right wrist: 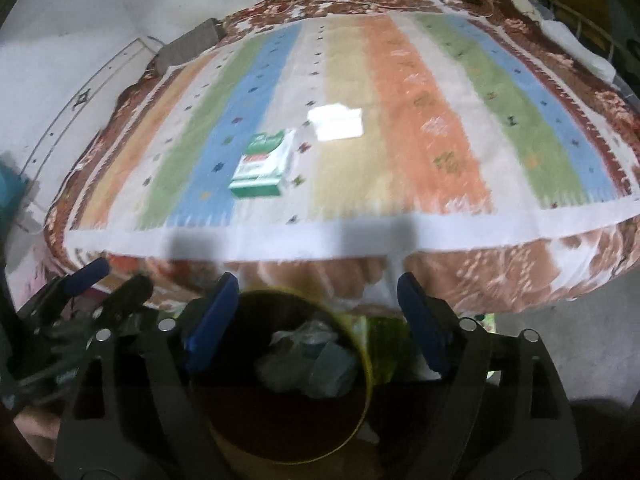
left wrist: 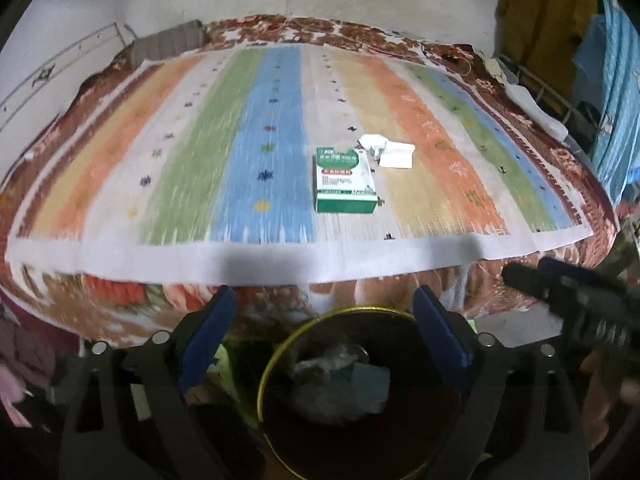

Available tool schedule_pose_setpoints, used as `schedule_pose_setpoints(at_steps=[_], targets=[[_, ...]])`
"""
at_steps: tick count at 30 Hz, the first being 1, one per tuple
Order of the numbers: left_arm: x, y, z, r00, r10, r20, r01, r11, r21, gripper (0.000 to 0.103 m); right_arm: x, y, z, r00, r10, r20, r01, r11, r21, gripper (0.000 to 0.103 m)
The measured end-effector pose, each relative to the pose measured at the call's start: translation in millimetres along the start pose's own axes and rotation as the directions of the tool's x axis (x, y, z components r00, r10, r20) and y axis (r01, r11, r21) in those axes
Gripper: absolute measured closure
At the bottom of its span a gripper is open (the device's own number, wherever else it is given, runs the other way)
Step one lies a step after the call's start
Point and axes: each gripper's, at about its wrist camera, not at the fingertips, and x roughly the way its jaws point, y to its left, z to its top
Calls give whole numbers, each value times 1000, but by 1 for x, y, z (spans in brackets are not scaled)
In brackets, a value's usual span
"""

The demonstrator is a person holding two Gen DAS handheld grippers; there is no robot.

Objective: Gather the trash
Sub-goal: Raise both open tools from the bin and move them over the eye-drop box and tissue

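A green and white carton (left wrist: 346,181) lies on the striped mat (left wrist: 168,152) on the bed, with crumpled white paper (left wrist: 390,150) just behind it to the right. Both show in the right wrist view too, the carton (right wrist: 262,166) and the paper (right wrist: 338,122). A dark round bin with a yellow rim (left wrist: 272,364) stands on the floor below the bed's front edge and holds crumpled trash (left wrist: 344,380). My left gripper (left wrist: 326,332) is open and empty above the bin. My right gripper (right wrist: 314,320) is open and empty above the same bin (right wrist: 370,364).
The bed's floral blanket (left wrist: 132,296) hangs over the front edge just beyond both grippers. A grey pillow (left wrist: 168,42) lies at the far left corner by the wall. Blue cloth (left wrist: 612,92) hangs at the right. Each gripper shows in the other's view (left wrist: 580,300) (right wrist: 72,304).
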Motion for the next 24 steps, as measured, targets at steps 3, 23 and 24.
schedule_pose_setpoints(at_steps=[3,23,24], targets=[[4,-4,9,1000,-11,-7,11,1000,27,8,5,-4,18,1000,2,-19,-2,1000,-5,23],[60,-11,68,997,-51,-64,60,988,146,6,44,-26,91,999,34,-27,-30,989,141,9],[65,-10,70,996,-45,-71,55,988,144,6,49,-28,95,998,48,-34,-42,987,158,9]])
